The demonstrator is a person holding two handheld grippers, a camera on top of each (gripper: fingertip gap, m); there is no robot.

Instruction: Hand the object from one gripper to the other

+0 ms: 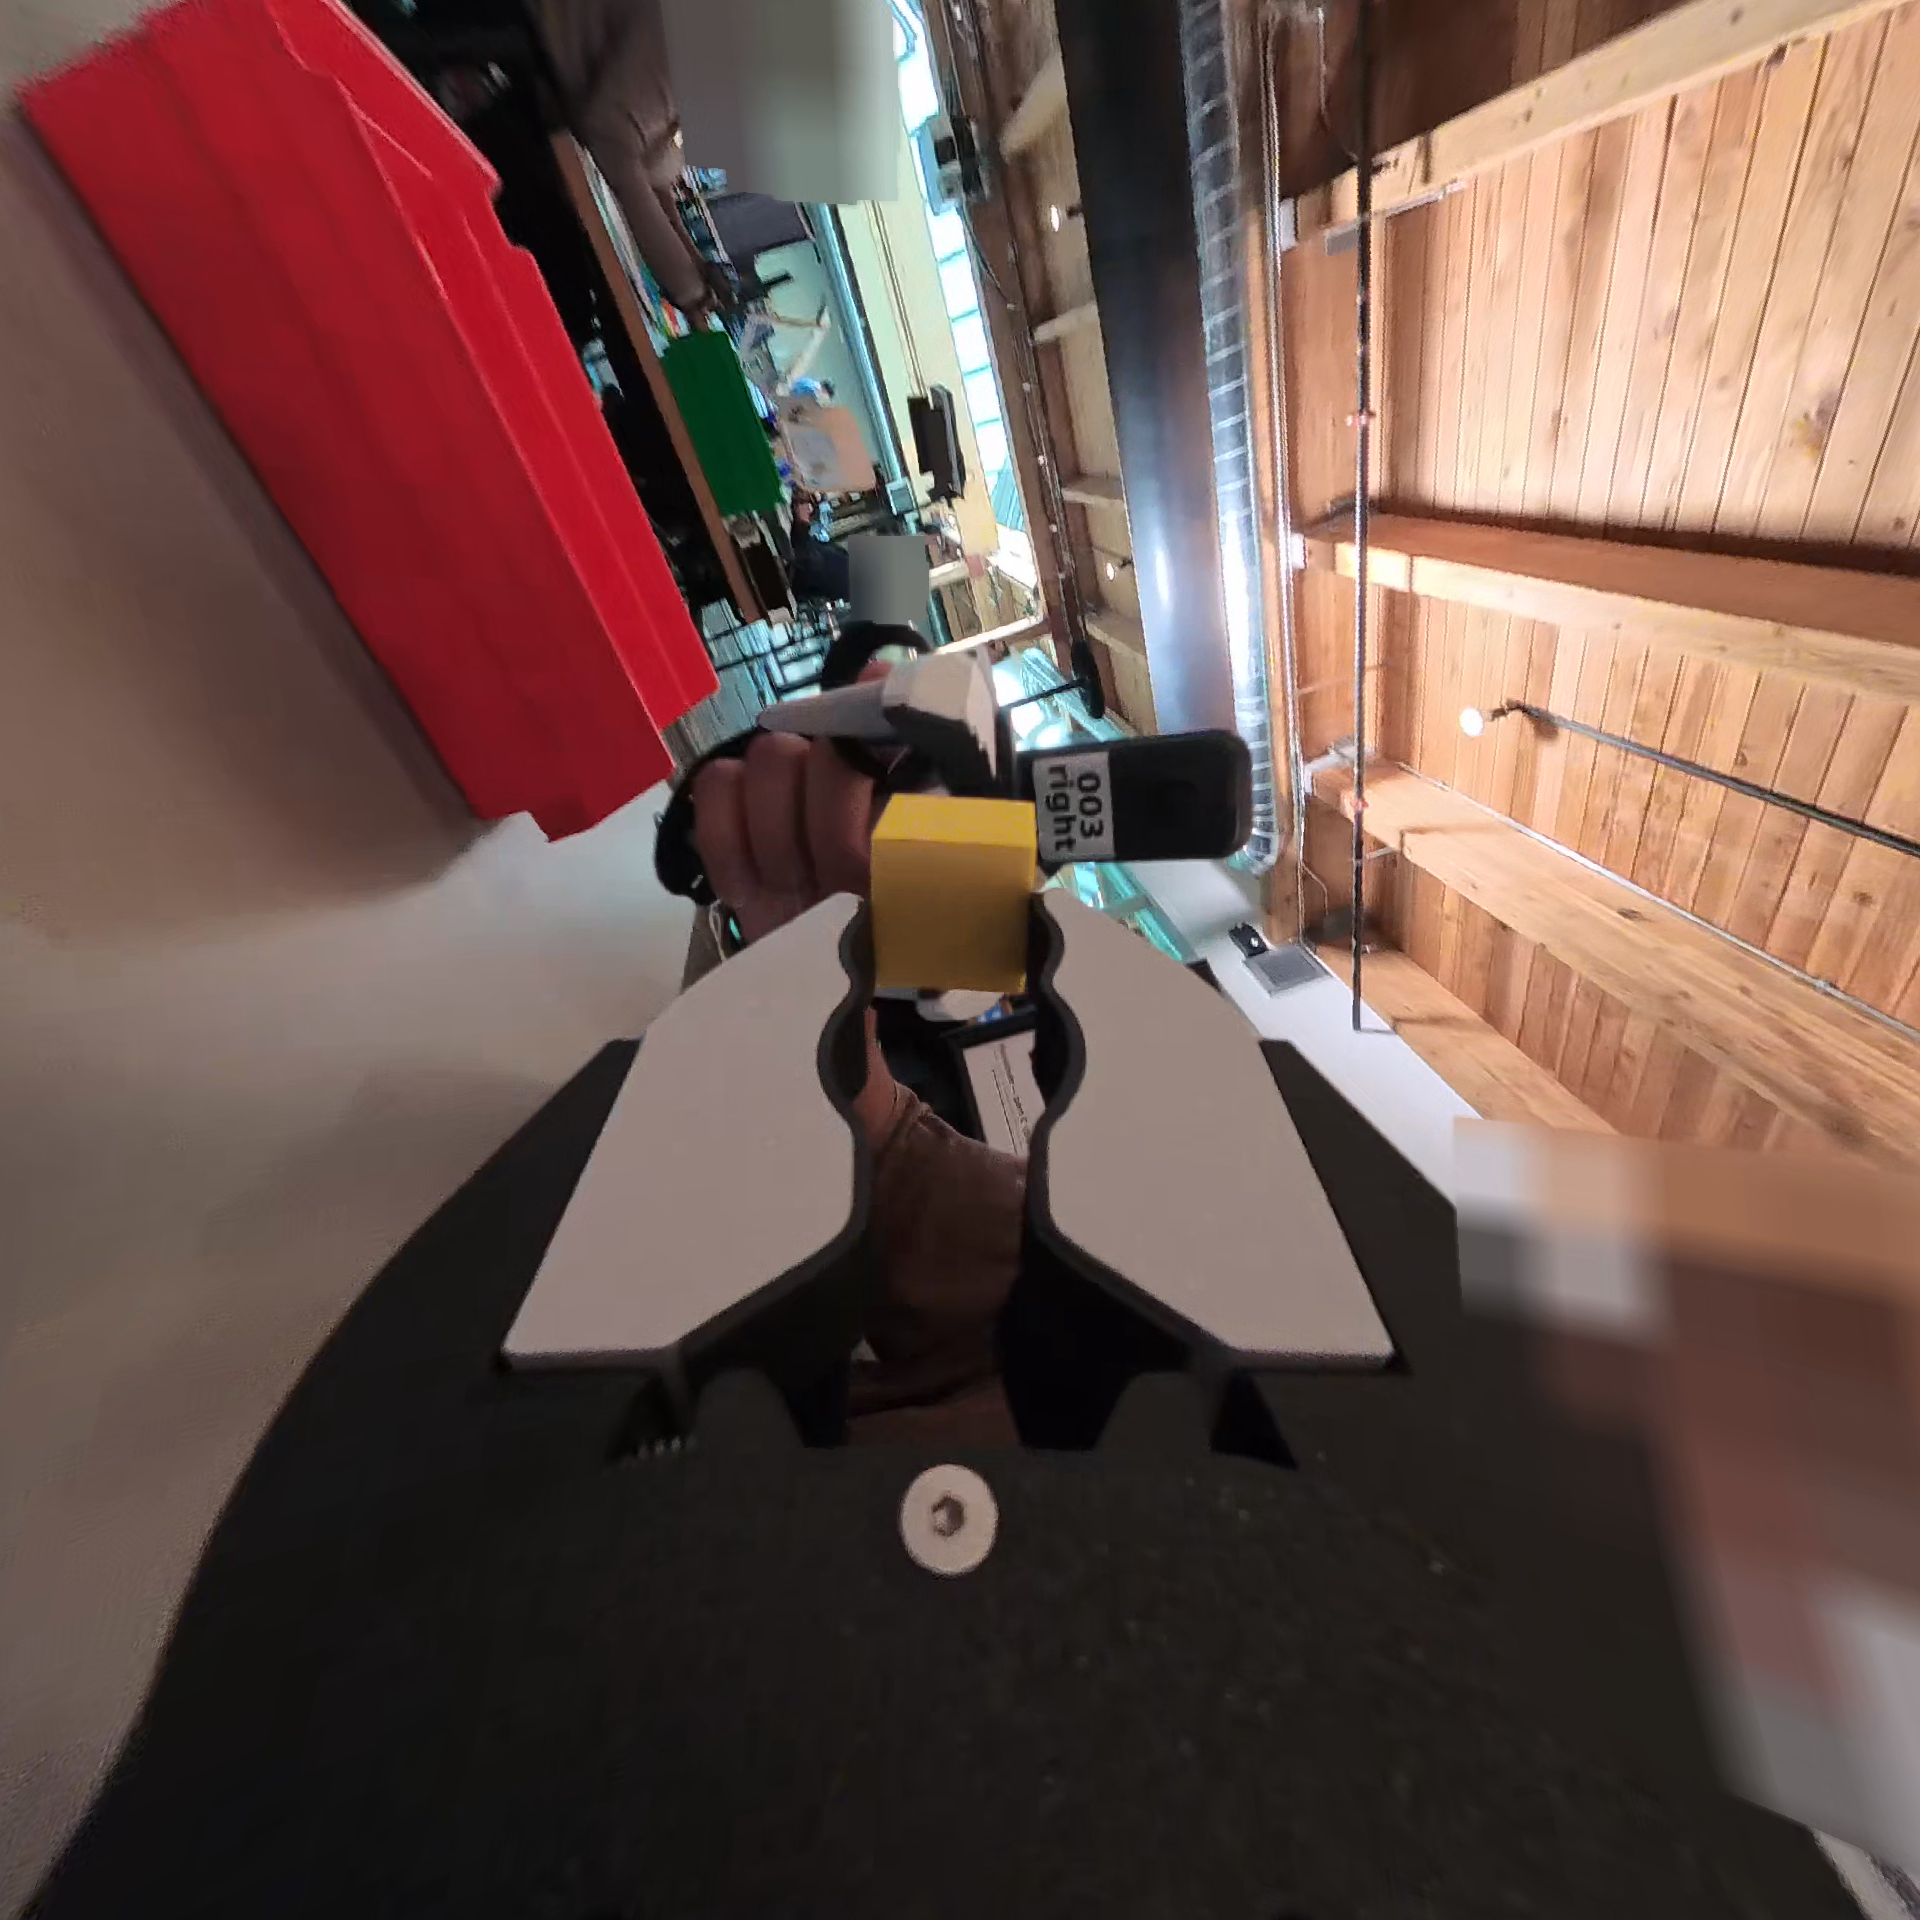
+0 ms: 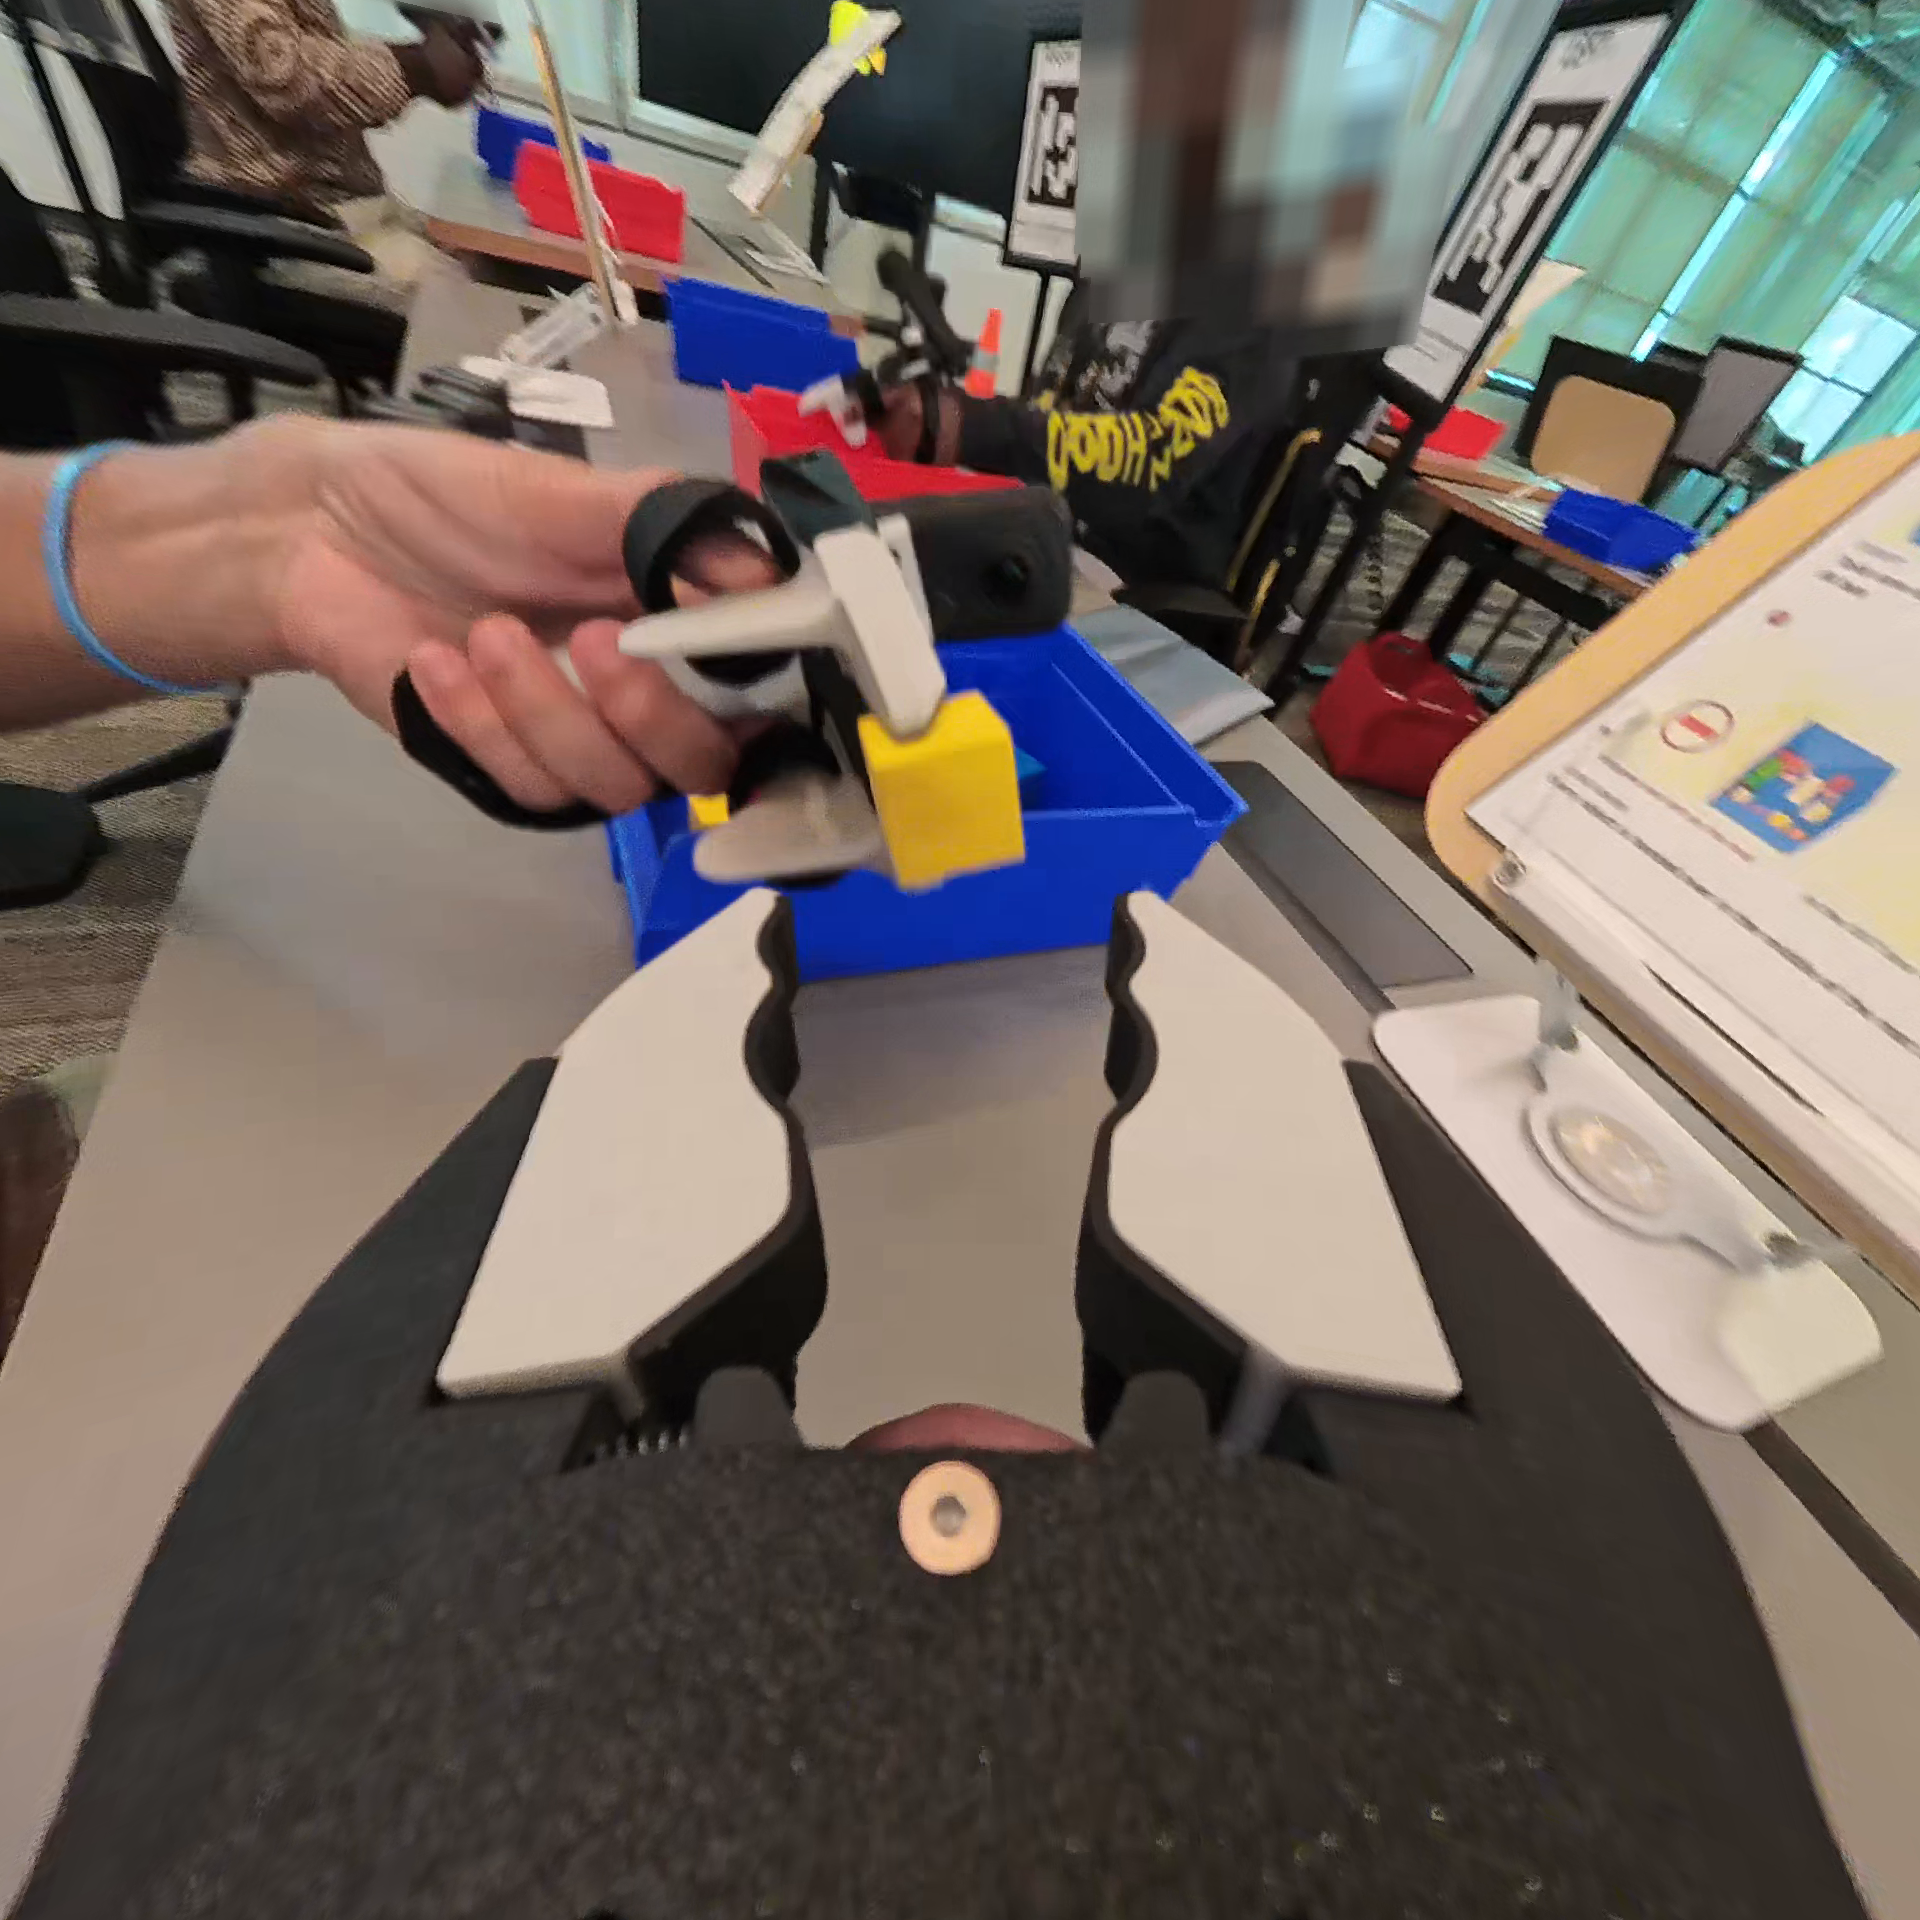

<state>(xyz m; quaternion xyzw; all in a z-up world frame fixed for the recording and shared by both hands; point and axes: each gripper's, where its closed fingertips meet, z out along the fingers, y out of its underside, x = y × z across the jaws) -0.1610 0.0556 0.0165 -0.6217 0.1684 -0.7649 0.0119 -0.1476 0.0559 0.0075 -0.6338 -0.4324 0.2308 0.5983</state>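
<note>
Matte yellow block (image 1: pixel 951 902), seemingly in left gripper (image 1: pixel 948 940)

The yellow block (image 2: pixel 943 800) is seen as matt, smooth-faced plastic. The fingers (image 2: pixel 644 1164) of the right gripper (image 2: pixel 951 935) are faced with smooth matt grey plates edged in black rubbery material, and its body is covered by a rough, grainy black surface with a metal bolt head. The blue bin (image 2: pixel 1101 873) looks like smooth, slightly glossy plastic. Planks of knotty bare wood (image 1: pixel 1621 499) are shown overhead. The table (image 2: pixel 343 894) is finished in smooth matt grey.
</note>
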